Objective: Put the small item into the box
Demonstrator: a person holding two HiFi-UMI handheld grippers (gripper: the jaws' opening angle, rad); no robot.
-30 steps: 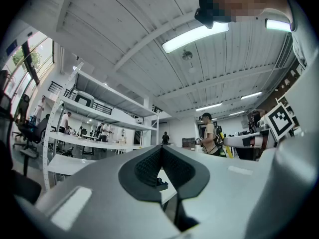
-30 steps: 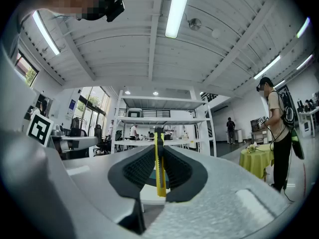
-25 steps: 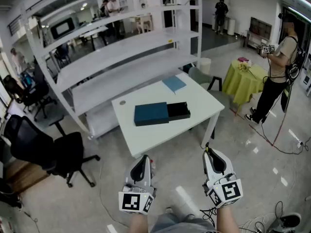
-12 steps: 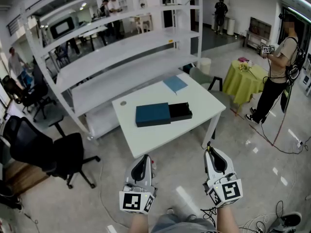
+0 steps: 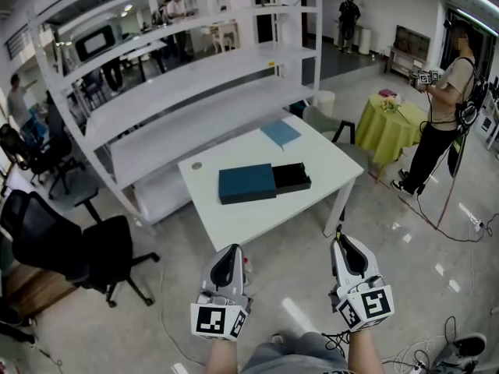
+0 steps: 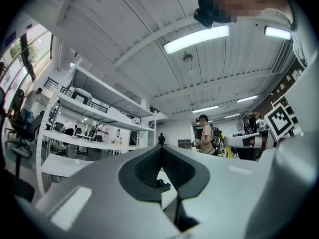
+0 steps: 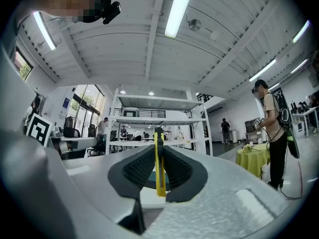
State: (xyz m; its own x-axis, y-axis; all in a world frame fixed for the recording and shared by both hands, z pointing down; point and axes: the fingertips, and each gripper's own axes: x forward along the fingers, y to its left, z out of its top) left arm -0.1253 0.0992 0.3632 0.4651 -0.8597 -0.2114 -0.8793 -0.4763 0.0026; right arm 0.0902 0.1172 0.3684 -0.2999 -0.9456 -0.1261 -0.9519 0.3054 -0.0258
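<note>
A dark blue box (image 5: 246,183) lies on the white table (image 5: 265,220), with its black inner tray (image 5: 291,178) slid out to the right. Both grippers hang over the floor, well short of the table's near edge. My right gripper (image 5: 340,245) (image 7: 158,156) is shut on a thin yellow utility knife (image 7: 159,171), which stands upright between the pads; its tip (image 5: 337,234) pokes out past the jaws. My left gripper (image 5: 228,255) (image 6: 160,156) is shut, with nothing between its pads.
A light blue pad (image 5: 280,134) and a small round item (image 5: 196,165) lie further back on the table. White shelving (image 5: 179,92) stands behind it. A black office chair (image 5: 74,248) is at the left. A person (image 5: 440,107) stands by a yellow-green clothed table (image 5: 390,127) at the right, with cables (image 5: 444,228) on the floor.
Both grippers have sunk slightly in the head view and the table has drifted a little nearer. The right gripper's hold on the knife is unchanged.
</note>
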